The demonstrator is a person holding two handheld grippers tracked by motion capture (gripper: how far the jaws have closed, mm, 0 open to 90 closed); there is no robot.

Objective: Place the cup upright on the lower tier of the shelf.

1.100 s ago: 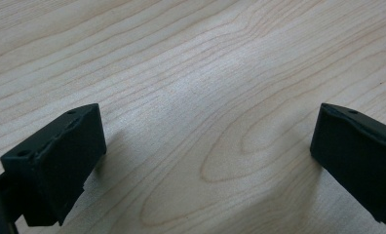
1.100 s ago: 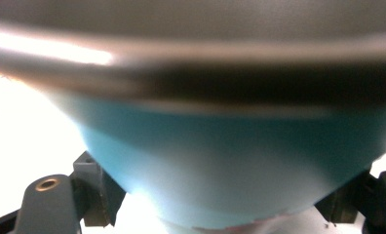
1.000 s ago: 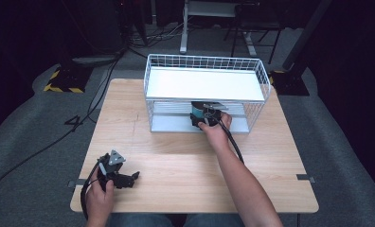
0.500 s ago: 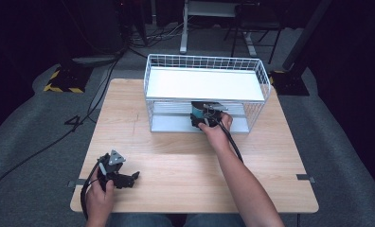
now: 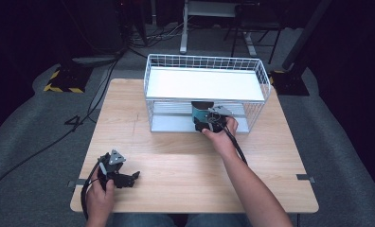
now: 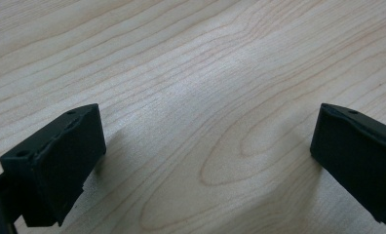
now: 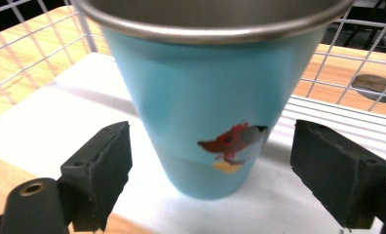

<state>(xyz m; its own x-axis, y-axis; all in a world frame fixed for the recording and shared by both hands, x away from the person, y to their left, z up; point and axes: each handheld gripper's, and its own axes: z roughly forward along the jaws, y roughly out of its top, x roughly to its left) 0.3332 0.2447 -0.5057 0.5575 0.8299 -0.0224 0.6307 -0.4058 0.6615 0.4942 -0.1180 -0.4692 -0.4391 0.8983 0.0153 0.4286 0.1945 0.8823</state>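
A teal metal cup with a small red bird print stands upright on the white liner of the wire rack's lower shelf. In the high view the cup sits at the shelf's front opening. My right gripper faces it. Its jaws have just been opening and now stand open on either side of the cup's base, with both pads clear of the wall. My left gripper rests at the table's near left corner. In its own view the left gripper is open over bare wood.
The white wire rack stands at the back middle of the wooden table, with a white top shelf over the cup. Wire walls close in the lower shelf's sides. Cables and stands sit on the grey floor behind.
The right hand has drawn back a little toward the near edge, and the cup stays standing on the lower shelf. The left hand has not moved.
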